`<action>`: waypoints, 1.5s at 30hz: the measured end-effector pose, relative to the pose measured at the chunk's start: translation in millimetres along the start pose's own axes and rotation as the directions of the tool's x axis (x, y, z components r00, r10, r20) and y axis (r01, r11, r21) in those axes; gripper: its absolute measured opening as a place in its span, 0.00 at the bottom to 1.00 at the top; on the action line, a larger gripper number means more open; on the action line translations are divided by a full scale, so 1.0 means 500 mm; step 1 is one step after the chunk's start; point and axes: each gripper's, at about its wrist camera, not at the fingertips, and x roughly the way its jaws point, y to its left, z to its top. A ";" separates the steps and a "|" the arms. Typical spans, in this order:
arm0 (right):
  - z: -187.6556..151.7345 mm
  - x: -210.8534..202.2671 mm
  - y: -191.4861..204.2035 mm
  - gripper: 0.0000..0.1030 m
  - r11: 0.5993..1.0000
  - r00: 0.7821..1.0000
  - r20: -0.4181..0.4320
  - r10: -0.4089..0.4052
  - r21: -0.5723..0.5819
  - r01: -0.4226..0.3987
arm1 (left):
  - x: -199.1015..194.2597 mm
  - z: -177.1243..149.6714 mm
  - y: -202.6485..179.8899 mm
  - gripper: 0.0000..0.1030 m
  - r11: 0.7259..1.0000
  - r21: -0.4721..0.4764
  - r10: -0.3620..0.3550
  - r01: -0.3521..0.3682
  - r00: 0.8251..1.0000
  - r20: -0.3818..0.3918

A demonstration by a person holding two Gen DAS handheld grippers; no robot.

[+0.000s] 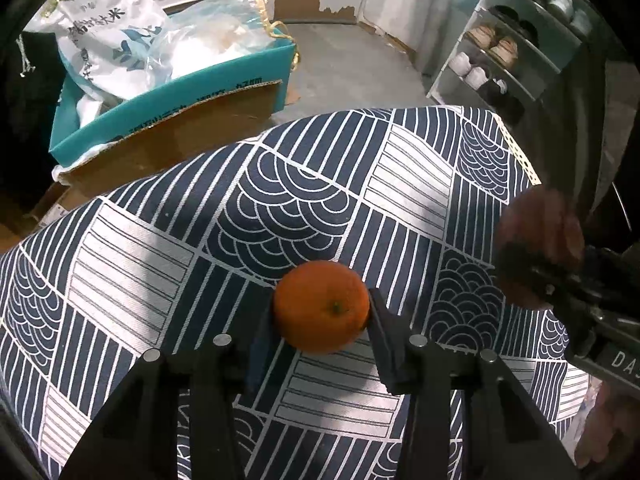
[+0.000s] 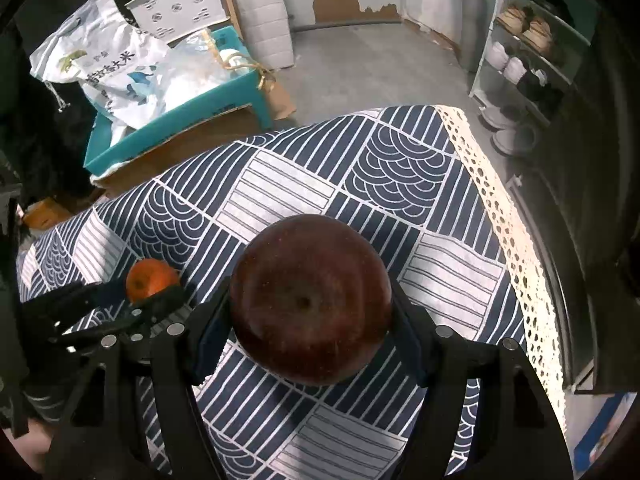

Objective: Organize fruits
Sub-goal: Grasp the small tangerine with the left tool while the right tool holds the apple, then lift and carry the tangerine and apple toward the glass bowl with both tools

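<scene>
Black fingers of the left gripper are clenched on an orange resting on the navy-and-white patterned tablecloth. Just beside it, the right gripper grasps a dark red apple above the same cloth. Beyond the table's far edge stands a teal cardboard box holding a white rice bag.

Orange between left tongs

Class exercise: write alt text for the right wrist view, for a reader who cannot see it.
The right gripper clamps a dark red apple above a table covered in a navy and white patterned cloth. To its left, the left gripper closes on an orange.
</scene>
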 end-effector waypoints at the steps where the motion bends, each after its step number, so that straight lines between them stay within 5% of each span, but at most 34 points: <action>1: 0.000 -0.002 0.001 0.70 1.000 1.000 0.002 0.000 -0.003 0.000 | -0.004 0.000 0.002 0.44 1.000 -0.003 0.000 0.000 1.000 0.004; 15: 0.005 -0.069 0.046 0.70 0.997 0.998 0.060 0.001 -0.077 0.003 | -0.112 -0.008 0.032 0.43 0.999 -0.023 0.038 -0.037 0.996 0.079; 45: -0.001 -0.314 0.196 0.70 0.969 0.968 0.212 0.135 -0.233 -0.084 | -0.449 -0.086 0.088 0.43 0.997 -0.071 0.055 -0.037 0.963 0.265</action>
